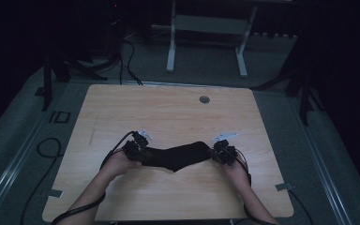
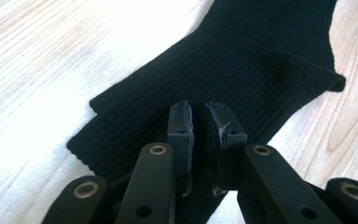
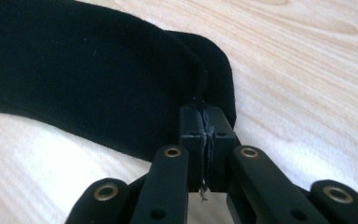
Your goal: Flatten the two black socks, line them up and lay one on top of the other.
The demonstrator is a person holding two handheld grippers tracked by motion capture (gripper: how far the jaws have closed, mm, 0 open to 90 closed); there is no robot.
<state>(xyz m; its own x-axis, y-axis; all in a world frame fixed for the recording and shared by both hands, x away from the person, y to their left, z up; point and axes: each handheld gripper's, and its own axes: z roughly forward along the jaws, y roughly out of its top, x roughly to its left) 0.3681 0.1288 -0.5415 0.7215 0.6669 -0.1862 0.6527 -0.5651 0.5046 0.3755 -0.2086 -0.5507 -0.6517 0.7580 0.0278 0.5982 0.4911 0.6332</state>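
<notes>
A black sock (image 1: 178, 157) lies stretched across the near middle of the wooden table (image 1: 168, 112), sagging a little between my two grippers. My left gripper (image 1: 138, 151) is shut on its ribbed cuff end; in the left gripper view the sock (image 2: 242, 60) runs away from the jaws, and the left gripper (image 2: 199, 112) pinches a fold of the ribbing between its pads. My right gripper (image 1: 220, 151) is shut on the other end. In the right gripper view the right gripper (image 3: 204, 114) clamps the rounded toe edge of the sock (image 3: 84, 70).
A round cable hole (image 1: 204, 99) sits near the table's far edge. Beyond the table stands a white desk frame (image 1: 171, 51) on the floor. Cables (image 1: 47, 150) lie on the floor at the left. Bare wood surrounds the sock.
</notes>
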